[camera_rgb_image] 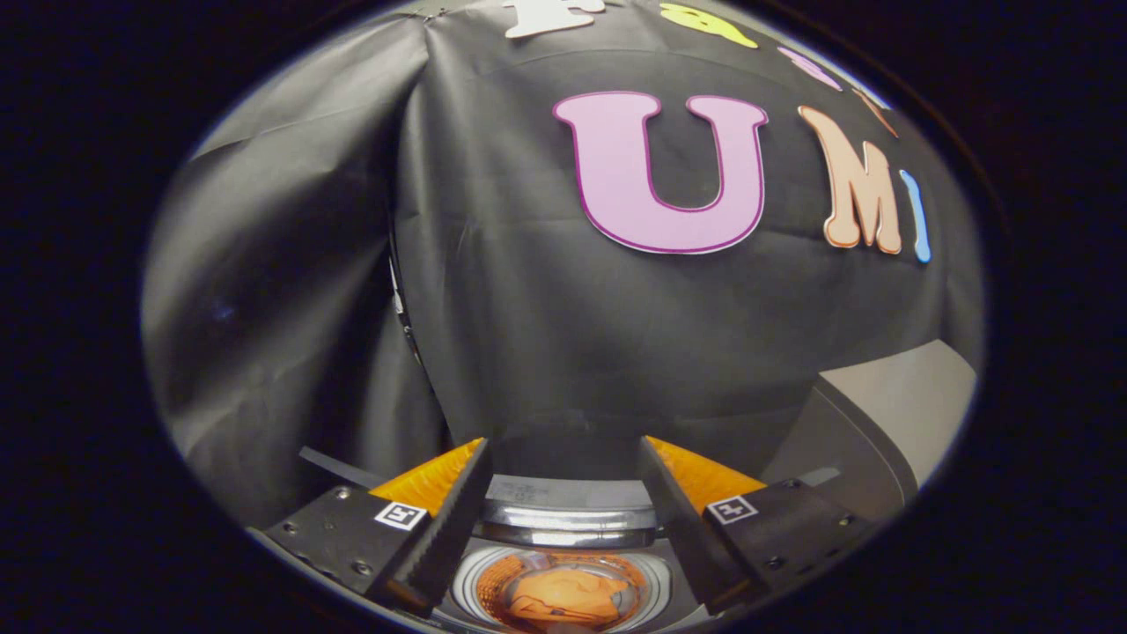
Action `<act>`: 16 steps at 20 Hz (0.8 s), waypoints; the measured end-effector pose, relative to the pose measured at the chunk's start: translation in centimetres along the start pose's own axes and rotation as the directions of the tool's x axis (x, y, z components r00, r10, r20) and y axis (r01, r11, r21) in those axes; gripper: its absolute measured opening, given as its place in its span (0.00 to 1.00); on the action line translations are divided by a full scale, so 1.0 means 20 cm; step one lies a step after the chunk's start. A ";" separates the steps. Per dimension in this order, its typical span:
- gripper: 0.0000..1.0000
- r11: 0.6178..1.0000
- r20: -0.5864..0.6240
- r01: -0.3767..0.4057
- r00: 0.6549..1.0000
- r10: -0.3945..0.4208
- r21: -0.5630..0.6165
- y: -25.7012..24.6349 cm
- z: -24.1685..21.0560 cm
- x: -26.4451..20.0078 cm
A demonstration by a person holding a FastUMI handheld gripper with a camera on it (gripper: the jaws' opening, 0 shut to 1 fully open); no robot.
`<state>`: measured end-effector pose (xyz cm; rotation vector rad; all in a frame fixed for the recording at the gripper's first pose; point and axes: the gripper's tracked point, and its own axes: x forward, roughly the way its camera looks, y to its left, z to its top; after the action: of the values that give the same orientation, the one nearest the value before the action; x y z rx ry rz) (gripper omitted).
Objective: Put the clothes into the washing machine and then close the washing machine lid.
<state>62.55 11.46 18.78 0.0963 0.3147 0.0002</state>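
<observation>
Evidently released and holding nothing, gripper [563, 493] poised over washing machine [563, 519] with orange clothes [563, 599] already in the drum below; lid [889, 423], seemingly raised alongside, to be pushed down squarely.

Matt black cloth wall [546, 335] — creased, faintly sheened. Round washing machine opening [563, 594] ringed in glossy chrome-like metal, smooth. Orange clothes [563, 599] inside — soft crumpled cloth. Grey machine lid [889, 414]: smooth matt plastic. Gripper [563, 458] fingers spread, ridged inner faces.
</observation>
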 end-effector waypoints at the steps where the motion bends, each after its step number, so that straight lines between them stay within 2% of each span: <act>1: 0.99 1.000 -0.004 -0.003 1.000 0.003 0.003 0.00 -0.01 0.00; 5: 0.99 1.000 0.004 -0.002 1.000 0.002 0.005 0.00 -0.01 0.00; 9: 0.99 1.000 -0.038 0.001 0.999 -0.002 -0.004 -0.01 -0.02 0.00; 16: 0.96 1.000 -0.028 -0.031 0.999 0.031 0.000 0.01 0.00 0.00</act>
<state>62.53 11.74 18.91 0.1007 0.3410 0.0324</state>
